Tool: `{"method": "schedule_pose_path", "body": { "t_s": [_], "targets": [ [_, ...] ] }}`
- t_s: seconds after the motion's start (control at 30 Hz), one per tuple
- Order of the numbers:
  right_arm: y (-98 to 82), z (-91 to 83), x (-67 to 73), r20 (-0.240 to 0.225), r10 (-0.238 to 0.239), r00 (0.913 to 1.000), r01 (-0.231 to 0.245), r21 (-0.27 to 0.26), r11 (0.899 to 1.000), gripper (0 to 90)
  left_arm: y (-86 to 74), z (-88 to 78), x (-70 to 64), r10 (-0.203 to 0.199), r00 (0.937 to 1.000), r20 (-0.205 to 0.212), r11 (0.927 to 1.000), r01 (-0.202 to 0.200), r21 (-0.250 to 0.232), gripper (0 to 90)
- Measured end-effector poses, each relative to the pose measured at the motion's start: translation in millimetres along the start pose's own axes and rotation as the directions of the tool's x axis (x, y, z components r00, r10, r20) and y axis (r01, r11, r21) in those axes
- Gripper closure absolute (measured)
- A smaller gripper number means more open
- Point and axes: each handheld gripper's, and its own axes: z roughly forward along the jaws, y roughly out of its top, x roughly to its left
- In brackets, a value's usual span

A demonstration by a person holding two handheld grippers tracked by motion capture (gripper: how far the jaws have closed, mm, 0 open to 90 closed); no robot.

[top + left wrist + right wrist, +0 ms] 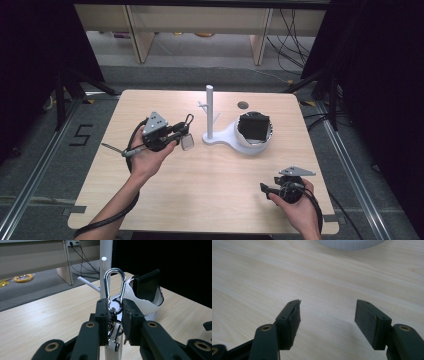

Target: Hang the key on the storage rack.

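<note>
You are working at a pale wood-grain tabletop standing on a grey floor, with black drapes darkening both sides of the room and cables trailing on the floor beyond the far edge. Your left tongs are hovering over the left half of the tabletop, clenching a silver snap hook with a small tag dangling under it. The hook's loop is pointing toward the white peg stand near the middle of the far edge, apart from its pegs. A white bowl holding a black box is sitting just beside the stand. Your right tongs are resting released near the right front corner, holding nothing.
</note>
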Motion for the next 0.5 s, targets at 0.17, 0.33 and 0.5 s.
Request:
{"method": "schedule_pose_path", "body": {
  "t_s": [0.17,0.33,0.5],
  "targets": [
    [-0.5,0.3,-1.3,0.003,-0.022,0.9998,0.022,-0.016,1.0,38.2,4.2,2.0,-0.7,0.002,1.0,-0.004,0.9999,-0.002,-0.016,75.2],
    [0.3,-0.3,-0.1,-0.006,-0.006,1.0,0.006,-0.007,1.0,38.0,7.2,5.7,-2.1,0.0,1.0,-0.007,0.9996,0.0,-0.027,75.1],
    [0.7,-1.6,0.0,0.001,-0.002,1.0,0.002,-0.007,1.0,38.0,9.2,9.7,-2.7,-0.006,0.9999,-0.013,0.9992,0.005,-0.039,75.1]
  ]
}}
